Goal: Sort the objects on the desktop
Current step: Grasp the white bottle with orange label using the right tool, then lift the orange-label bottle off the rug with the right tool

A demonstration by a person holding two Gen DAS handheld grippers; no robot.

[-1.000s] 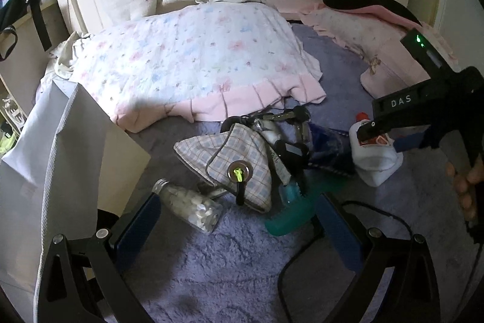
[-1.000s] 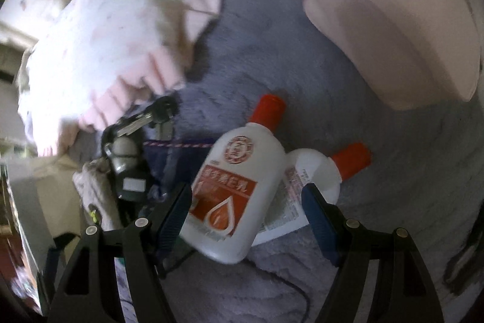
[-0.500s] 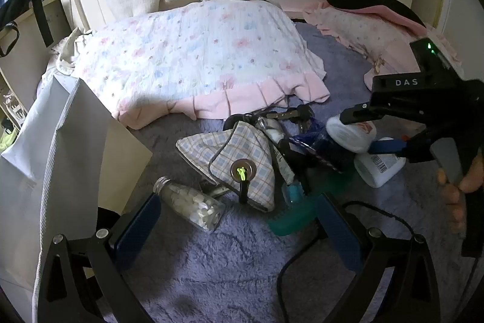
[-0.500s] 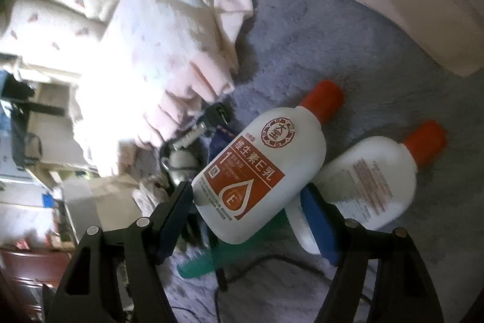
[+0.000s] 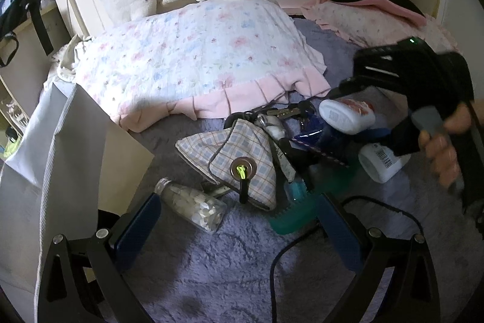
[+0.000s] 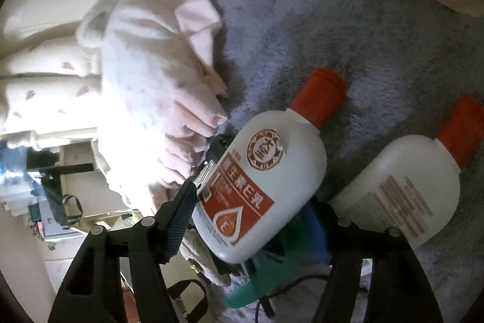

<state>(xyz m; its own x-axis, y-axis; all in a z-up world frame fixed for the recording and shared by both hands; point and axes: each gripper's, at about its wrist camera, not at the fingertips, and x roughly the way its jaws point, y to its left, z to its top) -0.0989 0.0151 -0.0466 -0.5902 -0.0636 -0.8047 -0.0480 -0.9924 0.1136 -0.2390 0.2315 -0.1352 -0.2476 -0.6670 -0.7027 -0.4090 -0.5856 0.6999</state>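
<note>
My right gripper (image 6: 254,217) is shut on a white lotion bottle (image 6: 257,186) with an orange cap and holds it above the purple rug; it also shows in the left wrist view (image 5: 348,115). A second white bottle (image 6: 405,189) lies on the rug beside it, also seen in the left wrist view (image 5: 382,161). My left gripper (image 5: 236,220) is open and empty, just above a clear bottle of white pieces (image 5: 193,206). Beyond it lie a plaid pouch (image 5: 236,153), keys (image 5: 284,112), a dark blue item (image 5: 314,138) and a green comb (image 5: 299,214).
A floral quilt (image 5: 193,62) with a pink frill covers the far side. A white paper bag (image 5: 54,159) stands at the left. A black cable (image 5: 302,247) runs over the rug near me. A pink pillow (image 5: 378,17) lies at the far right.
My right gripper has lifted the lotion bottle off the rug and carried it left, over the pile. The second bottle stays on the rug. My left gripper has barely moved.
</note>
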